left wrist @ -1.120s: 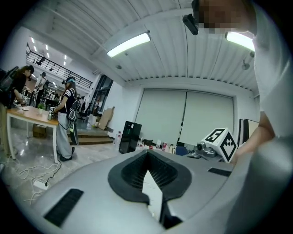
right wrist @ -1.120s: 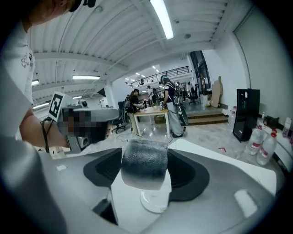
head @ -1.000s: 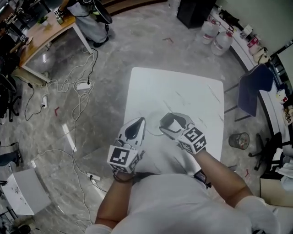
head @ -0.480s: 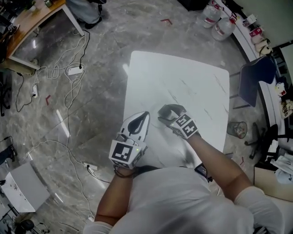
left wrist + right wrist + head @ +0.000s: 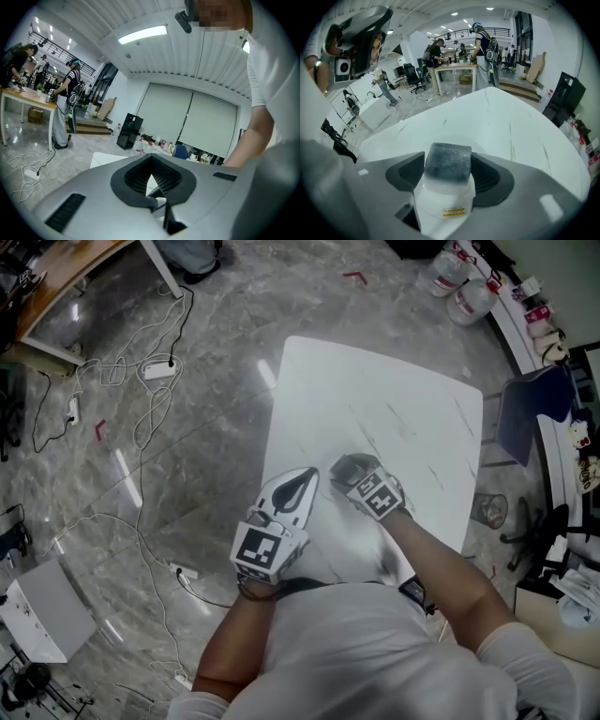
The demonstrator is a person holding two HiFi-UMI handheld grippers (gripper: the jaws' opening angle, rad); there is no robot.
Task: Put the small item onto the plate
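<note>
The right tongs (image 5: 350, 468) pinch a small white jar (image 5: 446, 187) by its sides. Its dark grey lid (image 5: 447, 161) is on, so what it holds cannot be seen. The left tongs (image 5: 306, 480) are pressed together with nothing between them, just beside the right pair. Both hang over the near half of the white table (image 5: 412, 399). The plate cannot be made out against the tabletop, though a second ago a faint ring showed between the two pairs. Their places have barely shifted since.
</note>
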